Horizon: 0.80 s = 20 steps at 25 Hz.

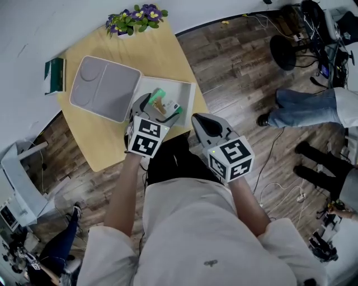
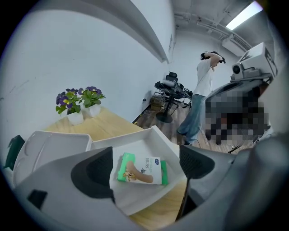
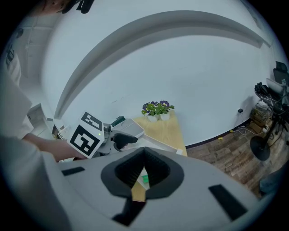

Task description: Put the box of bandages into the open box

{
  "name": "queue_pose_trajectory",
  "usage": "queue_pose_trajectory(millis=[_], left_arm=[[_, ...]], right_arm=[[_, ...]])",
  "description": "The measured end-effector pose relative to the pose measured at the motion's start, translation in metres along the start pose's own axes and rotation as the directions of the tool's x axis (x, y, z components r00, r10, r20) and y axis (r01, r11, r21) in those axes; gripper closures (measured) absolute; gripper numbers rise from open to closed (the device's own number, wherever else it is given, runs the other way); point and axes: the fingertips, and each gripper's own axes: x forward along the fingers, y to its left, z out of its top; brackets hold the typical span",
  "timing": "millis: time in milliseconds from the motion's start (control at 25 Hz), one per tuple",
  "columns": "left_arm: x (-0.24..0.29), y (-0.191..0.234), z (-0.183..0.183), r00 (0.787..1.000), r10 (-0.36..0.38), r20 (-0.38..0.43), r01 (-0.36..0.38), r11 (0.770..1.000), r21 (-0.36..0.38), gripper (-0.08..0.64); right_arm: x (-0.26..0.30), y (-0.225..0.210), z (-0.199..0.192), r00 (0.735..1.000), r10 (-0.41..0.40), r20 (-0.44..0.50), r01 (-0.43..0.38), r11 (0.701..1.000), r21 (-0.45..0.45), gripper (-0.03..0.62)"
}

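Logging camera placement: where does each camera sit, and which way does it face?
Head view: on the person's head, facing steeply down at the light wooden table, open white box, left gripper, right gripper; forearms and white shirt show.
Left gripper view: on the left gripper, looking between its parted jaws at the green-and-white bandage box inside that box.
Right gripper view: on the right gripper, facing the wall past its closed jaws; the left gripper shows.
Shared: the purple potted flowers appear in all three.

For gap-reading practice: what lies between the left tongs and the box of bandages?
Only bare floor of the open box separates left tongs and box of bandages; the left gripper view shows it.
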Motion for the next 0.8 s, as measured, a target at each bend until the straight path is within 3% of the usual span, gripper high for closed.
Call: queue_pose_trajectory(millis=[560, 800], left_arm=[[-0.057, -0.014, 0.023, 0.984, 0.099, 0.149, -0.087, 0.992, -0.087, 0.095], [-0.077, -0.022, 0.027, 0.975, 0.130, 0.182, -0.118, 0.990, -0.076, 0.096]], right_arm=[[-0.017, 0.024, 0.011, 0.997, 0.055, 0.050, -0.051, 0.995, -0.089, 0.589], [-0.023, 0.028, 0.021, 0.995, 0.069, 0.075, -0.059, 0.991, -0.119, 0.589]])
